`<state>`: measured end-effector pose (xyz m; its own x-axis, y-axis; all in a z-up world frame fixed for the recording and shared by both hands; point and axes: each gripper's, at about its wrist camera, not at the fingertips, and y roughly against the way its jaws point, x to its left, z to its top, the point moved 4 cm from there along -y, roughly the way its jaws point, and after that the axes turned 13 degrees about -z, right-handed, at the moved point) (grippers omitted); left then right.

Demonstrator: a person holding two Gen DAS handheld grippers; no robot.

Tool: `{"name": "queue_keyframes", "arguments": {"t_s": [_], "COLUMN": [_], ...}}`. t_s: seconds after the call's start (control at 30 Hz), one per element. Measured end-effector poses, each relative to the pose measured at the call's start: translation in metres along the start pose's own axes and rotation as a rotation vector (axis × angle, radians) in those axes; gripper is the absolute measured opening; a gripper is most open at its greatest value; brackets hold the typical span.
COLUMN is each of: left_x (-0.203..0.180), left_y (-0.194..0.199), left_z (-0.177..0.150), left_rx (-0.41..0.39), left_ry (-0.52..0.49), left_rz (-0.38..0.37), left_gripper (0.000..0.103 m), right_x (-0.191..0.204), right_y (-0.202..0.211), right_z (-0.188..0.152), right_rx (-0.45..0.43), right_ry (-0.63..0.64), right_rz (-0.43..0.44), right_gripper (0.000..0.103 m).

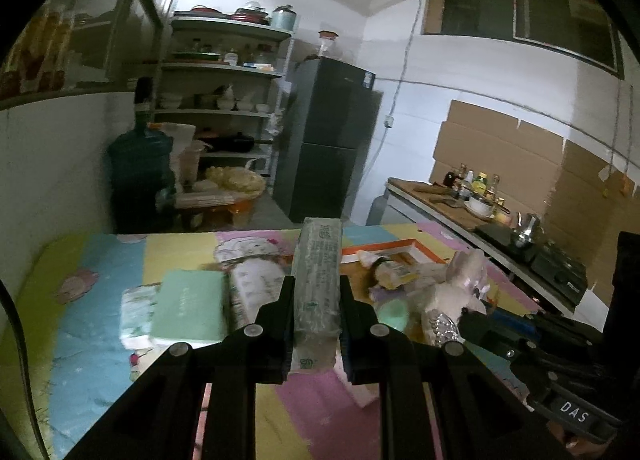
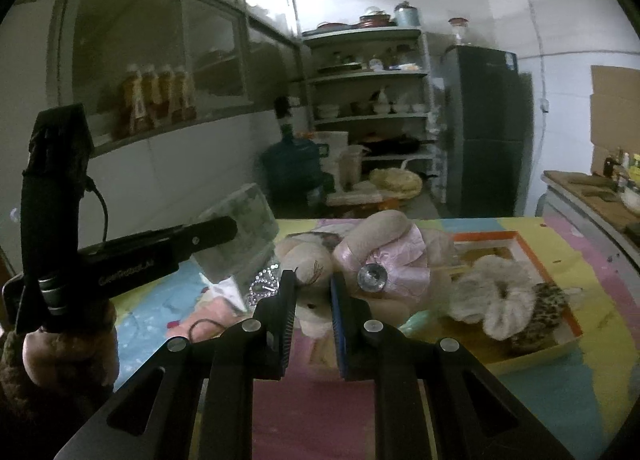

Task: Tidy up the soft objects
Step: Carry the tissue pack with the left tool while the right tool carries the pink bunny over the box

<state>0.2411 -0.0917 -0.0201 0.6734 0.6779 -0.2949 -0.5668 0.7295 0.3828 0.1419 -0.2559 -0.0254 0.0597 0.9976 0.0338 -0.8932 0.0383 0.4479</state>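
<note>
We have the left gripper (image 1: 316, 324) clamped on a grey-green printed tissue pack (image 1: 318, 280), held above the pastel mat (image 1: 92, 324). The right gripper (image 2: 313, 308) is clamped on a beige plush toy (image 2: 320, 284) with a pink bow (image 2: 392, 260).

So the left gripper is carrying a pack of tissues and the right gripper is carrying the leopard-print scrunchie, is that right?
Not quite. The left gripper does hold the pack of tissues, but the right wrist view shows the right gripper clamped on a plush toy; the leopard-print scrunchie lies in the orange-rimmed tray.
</note>
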Motion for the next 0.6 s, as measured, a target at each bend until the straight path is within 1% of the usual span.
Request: {"name": "queue_keyframes", "arguments": {"t_s": [0.33, 0.6], "left_x": [-0.030, -0.041], "left_y": [-0.048, -0.087], "left_z": [0.011, 0.015], "left_rx": [0.037, 0.072], "left_ry": [-0.019, -0.020], "left_rz": [-0.056, -0.072], "left_gripper": [0.019, 0.019], "right_x": [-0.054, -0.097], "right_y": [-0.001, -0.011], "right_z": [0.008, 0.023], "right_rx": [-0.026, -0.043], "right_ry": [-0.039, -0.061], "right_rz": [-0.074, -0.123], "right_gripper": [0.017, 0.017]}}
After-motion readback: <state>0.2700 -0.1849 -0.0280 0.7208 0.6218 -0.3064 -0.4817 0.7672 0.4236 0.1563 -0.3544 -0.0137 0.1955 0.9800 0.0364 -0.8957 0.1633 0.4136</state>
